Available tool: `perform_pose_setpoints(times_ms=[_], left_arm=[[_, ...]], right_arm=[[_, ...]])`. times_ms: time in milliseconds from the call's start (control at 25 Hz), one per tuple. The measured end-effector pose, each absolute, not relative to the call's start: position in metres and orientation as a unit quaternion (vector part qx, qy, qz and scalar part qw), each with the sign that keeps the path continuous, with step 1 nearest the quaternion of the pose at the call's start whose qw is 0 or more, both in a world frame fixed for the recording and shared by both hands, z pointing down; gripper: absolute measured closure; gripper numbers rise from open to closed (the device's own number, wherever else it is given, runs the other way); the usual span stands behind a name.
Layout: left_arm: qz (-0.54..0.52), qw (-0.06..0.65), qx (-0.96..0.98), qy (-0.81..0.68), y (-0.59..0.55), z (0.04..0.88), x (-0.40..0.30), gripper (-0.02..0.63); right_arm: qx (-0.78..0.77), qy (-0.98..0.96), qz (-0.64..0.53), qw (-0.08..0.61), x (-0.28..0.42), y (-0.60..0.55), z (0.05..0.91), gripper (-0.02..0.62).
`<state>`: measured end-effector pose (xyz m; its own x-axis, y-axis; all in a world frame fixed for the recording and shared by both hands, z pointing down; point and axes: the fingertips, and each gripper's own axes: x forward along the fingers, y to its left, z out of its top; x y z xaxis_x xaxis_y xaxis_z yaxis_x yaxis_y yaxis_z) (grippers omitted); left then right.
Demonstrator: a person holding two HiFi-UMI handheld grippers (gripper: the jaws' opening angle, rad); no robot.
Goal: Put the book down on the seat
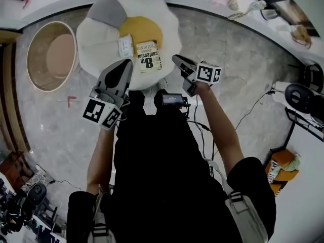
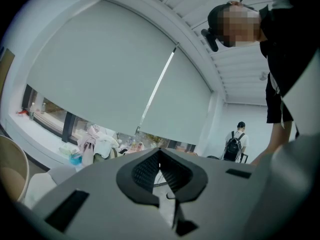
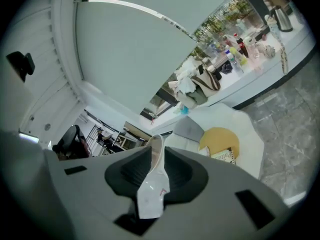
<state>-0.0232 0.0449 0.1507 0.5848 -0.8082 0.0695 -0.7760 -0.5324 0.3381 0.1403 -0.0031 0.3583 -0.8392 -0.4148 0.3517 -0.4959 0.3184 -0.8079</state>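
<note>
A: What is recorded nearest the camera?
B: A torso in black is seen from above, with a small black box-shaped device worn at the chest. Both forearms are stretched forward.

A: How is the left gripper noted?
B: Its grey fingers are clenched, with the tips brought together and nothing held between them. It is pointed roughly level at a pale roller blind. A small red mark is seen on the grey marbled floor to its left.

A: And the right gripper?
B: Its fingers are released, with a narrow gap left between them. Only floor is seen through the gap, and nothing is grasped.

A: Where is the task's thing logged?
B: The cream paperback book with black lettering and a large 8 is laid flat on the round yellow centre cushion of the white scalloped round seat. It lies just beyond the two grippers' tips and is touched by neither. A small white card is laid just beside its left edge.

A: What is noted further out?
B: A round tan basket with a pale rim is set on the floor left of the seat, near it but apart. A cluttered white curved tabletop is run along the far wall.
</note>
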Motion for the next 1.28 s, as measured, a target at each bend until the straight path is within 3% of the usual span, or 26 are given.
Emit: perform_pose_setpoints(times_ms=[680,1280], left_arm=[[-0.061,0.133,0.874,-0.463,0.067,0.13,0.058,0.595],[-0.066,0.125,0.872,-0.468,0.073,0.132,0.072,0.595]], right_arm=[[0.189,-0.919,0.337,0.08,0.122,0.021,0.245,0.541],[0.177,-0.957,0.208,0.096,0.118,0.041,0.198,0.578]])
